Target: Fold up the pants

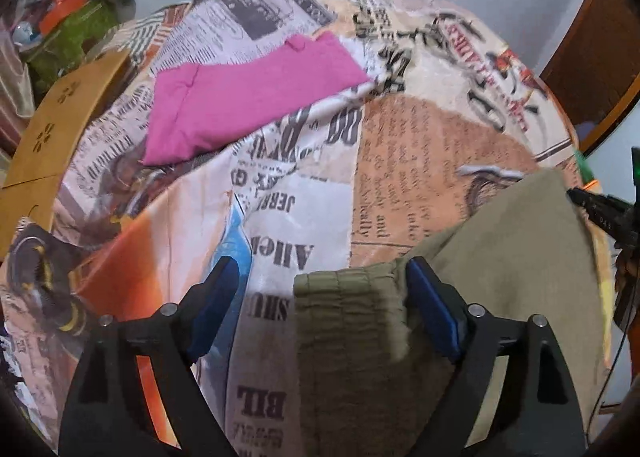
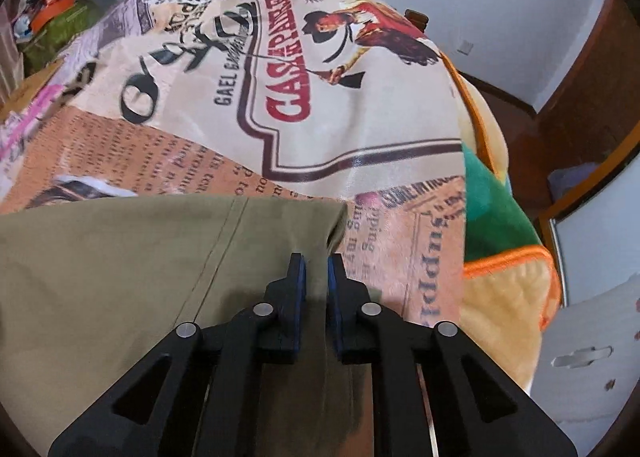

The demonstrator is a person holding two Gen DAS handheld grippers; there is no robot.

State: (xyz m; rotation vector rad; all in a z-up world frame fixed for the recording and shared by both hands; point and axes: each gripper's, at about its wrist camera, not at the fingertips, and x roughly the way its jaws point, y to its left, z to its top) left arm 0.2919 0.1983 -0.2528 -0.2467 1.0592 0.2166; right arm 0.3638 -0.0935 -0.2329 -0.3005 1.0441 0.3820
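Observation:
Olive-green pants lie on a bed covered with a newspaper-print sheet. In the left wrist view my left gripper is open, its jaws wide apart over the pants' ribbed waistband, one finger on the sheet and one on the fabric. In the right wrist view my right gripper is shut on a fold of the pants near their right edge. The right gripper's tip also shows at the right edge of the left wrist view.
A folded pink garment lies further back on the sheet. A wooden headboard and a cluttered shelf are at the left. A green and orange blanket hangs at the bed's right edge, with a wooden door beyond.

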